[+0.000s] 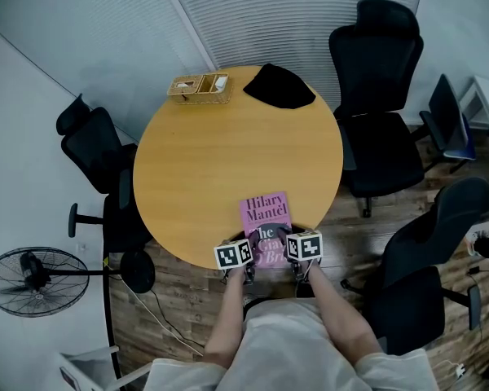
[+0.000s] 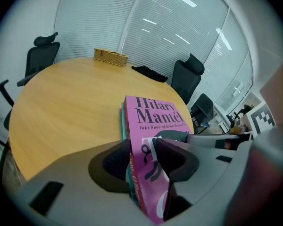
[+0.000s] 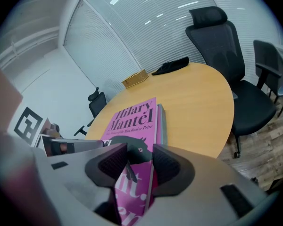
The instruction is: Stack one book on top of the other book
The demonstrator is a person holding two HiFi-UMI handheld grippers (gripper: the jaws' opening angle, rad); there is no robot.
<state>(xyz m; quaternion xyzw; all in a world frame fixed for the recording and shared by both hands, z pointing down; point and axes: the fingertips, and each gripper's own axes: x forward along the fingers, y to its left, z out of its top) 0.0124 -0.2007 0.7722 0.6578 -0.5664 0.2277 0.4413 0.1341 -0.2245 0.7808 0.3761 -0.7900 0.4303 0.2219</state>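
Pink paperback book (image 1: 265, 214) with "Hilary Mantel" across its cover sits at the near edge of the round wooden bench (image 1: 196, 161). It lies on a teal book (image 2: 122, 119) whose edge peeks out along the side. The left hand-held gripper (image 2: 140, 157) is clamped on the near left corner, one pad on the cover and the other underneath. The right hand-held gripper (image 3: 137, 166) bites the near right corner the same way. Whether the lower pads also reach under the teal book is hard to call, though on the left it looks that way. At the far rim of the bench are a woven wicker basket (image 1: 200, 86) and a black cloth (image 1: 279, 86), near each other.
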